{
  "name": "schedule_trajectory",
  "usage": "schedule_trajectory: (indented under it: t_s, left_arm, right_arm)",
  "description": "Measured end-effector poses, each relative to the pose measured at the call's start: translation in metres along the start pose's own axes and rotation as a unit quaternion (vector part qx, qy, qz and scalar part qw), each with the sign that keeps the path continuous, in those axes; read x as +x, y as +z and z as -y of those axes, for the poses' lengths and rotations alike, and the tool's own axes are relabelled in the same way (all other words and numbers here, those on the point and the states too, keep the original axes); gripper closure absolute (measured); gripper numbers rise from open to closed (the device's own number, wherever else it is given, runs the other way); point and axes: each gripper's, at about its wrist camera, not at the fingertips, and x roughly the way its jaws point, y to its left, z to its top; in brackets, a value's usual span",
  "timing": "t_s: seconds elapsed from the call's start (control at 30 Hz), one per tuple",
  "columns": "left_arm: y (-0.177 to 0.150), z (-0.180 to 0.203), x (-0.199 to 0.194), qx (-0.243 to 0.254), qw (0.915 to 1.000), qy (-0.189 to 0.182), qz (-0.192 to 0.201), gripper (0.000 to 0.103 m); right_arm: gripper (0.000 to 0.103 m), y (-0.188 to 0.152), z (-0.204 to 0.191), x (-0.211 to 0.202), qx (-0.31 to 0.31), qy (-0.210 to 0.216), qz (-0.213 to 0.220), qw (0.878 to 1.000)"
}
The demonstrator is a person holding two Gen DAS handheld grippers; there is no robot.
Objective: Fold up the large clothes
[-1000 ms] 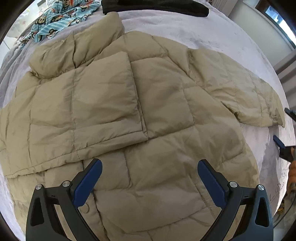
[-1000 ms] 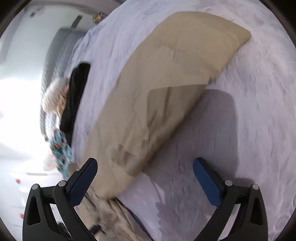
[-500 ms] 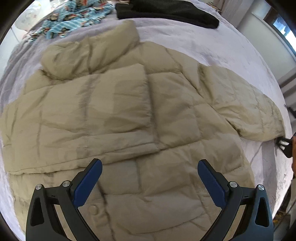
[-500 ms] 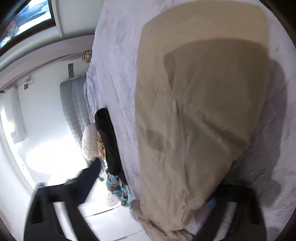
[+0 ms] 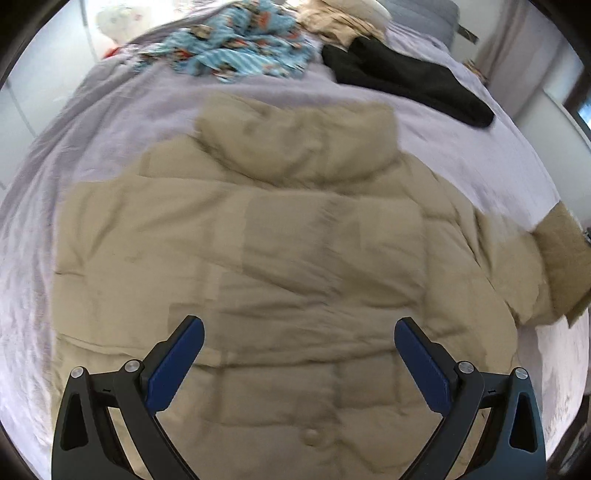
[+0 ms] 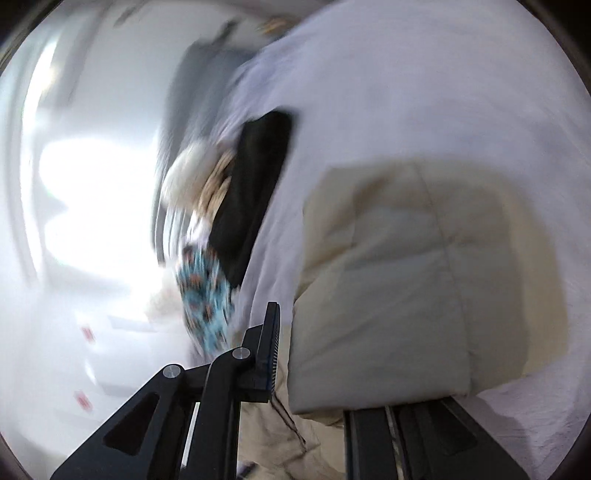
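Observation:
A tan quilted puffer jacket (image 5: 288,258) lies spread on the lavender bed sheet (image 5: 110,110), collar at the far side. Its left sleeve is folded across the body. My left gripper (image 5: 299,354) hovers open and empty over the jacket's lower half. In the right wrist view my right gripper (image 6: 314,354) is shut on the cuff end of the jacket's right sleeve (image 6: 399,295); the sleeve covers the right finger. That sleeve also shows at the right edge of the left wrist view (image 5: 561,266), raised off the sheet.
A blue patterned garment (image 5: 236,48) and a black garment (image 5: 406,85) lie at the far end of the bed, with a beige item (image 5: 343,22) behind them. A grey headboard (image 6: 199,92) and white wall stand beyond. The right wrist view is blurred by motion.
My right gripper went from open beside the sleeve to shut on its cuff and lifted it. My left gripper drew back and tilted up, bringing the collar and far garments into view.

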Motion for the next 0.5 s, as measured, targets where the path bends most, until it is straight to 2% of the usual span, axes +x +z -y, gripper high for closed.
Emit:
schedule_trajectory:
  t_s: [0.07, 0.13, 0.2, 0.23, 0.33, 0.4, 0.5]
  left_arm:
    - [0.005, -0.014, 0.0, -0.011, 0.9999, 0.005, 0.009, 0.0]
    - [0.007, -0.026, 0.001, -0.019, 0.9996, 0.016, 0.016, 0.0]
    - [0.009, -0.042, -0.001, -0.027, 0.9989, 0.028, 0.026, 0.0]
    - [0.009, -0.047, 0.0, -0.03, 0.9986, 0.032, 0.029, 0.0]
    - [0.011, -0.073, 0.001, -0.045, 0.9974, 0.045, 0.034, 0.0]
    - [0.01, -0.085, 0.003, -0.052, 0.9968, 0.049, 0.035, 0.0]
    - [0.01, -0.097, 0.01, -0.061, 0.9963, 0.051, 0.034, 0.0]
  right_arm:
    - [0.088, -0.018, -0.046, 0.021, -0.08, -0.014, -0.017, 0.997]
    - [0.088, -0.046, -0.093, 0.048, -0.164, -0.024, -0.037, 0.986]
    - [0.088, -0.075, -0.131, 0.075, -0.236, -0.031, -0.057, 0.97]
    - [0.088, -0.1, -0.152, 0.096, -0.282, -0.034, -0.075, 0.956]
    - [0.088, -0.156, -0.172, 0.138, -0.342, -0.041, -0.12, 0.931]
    - [0.088, -0.185, -0.173, 0.162, -0.358, -0.051, -0.146, 0.921]
    - [0.088, -0.219, -0.149, 0.198, -0.346, -0.075, -0.188, 0.916]
